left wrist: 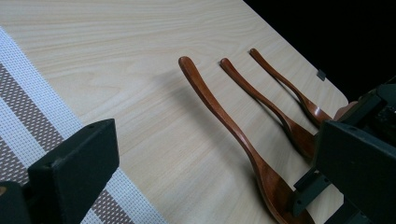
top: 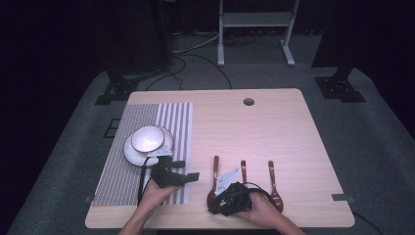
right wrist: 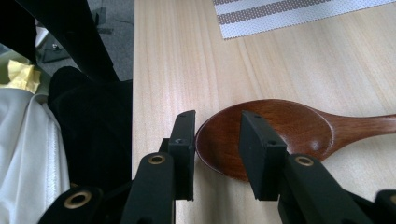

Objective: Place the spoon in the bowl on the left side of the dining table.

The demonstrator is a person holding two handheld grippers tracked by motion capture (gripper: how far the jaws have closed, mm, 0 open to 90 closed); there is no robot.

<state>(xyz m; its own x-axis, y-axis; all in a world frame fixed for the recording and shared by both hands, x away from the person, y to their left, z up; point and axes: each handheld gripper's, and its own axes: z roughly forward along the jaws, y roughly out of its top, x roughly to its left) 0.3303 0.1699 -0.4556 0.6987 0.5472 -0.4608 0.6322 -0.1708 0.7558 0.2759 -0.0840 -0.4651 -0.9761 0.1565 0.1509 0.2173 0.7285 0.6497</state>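
Observation:
Three brown wooden spoons lie side by side at the front of the table, handles pointing away: left spoon (top: 216,172) (left wrist: 224,121), middle spoon (top: 243,171) (left wrist: 261,100), right spoon (top: 272,177) (left wrist: 285,84). My right gripper (top: 214,199) (right wrist: 217,140) is shut on the rim of the left spoon's bowl (right wrist: 299,128), one jaw outside the tip and one inside the hollow. That spoon still rests on the wood. My left gripper (top: 186,170) hovers over the placemat's right edge, jaws wide open with nothing between them, facing the spoons.
A striped woven placemat (top: 122,181) (left wrist: 28,116) (right wrist: 289,14) covers the table's left side and carries a white bowl (top: 147,138) on a white plate (top: 131,155). The light wooden table (top: 274,127) has a cable hole (top: 248,102) at the back. The table's front edge is close behind the right gripper.

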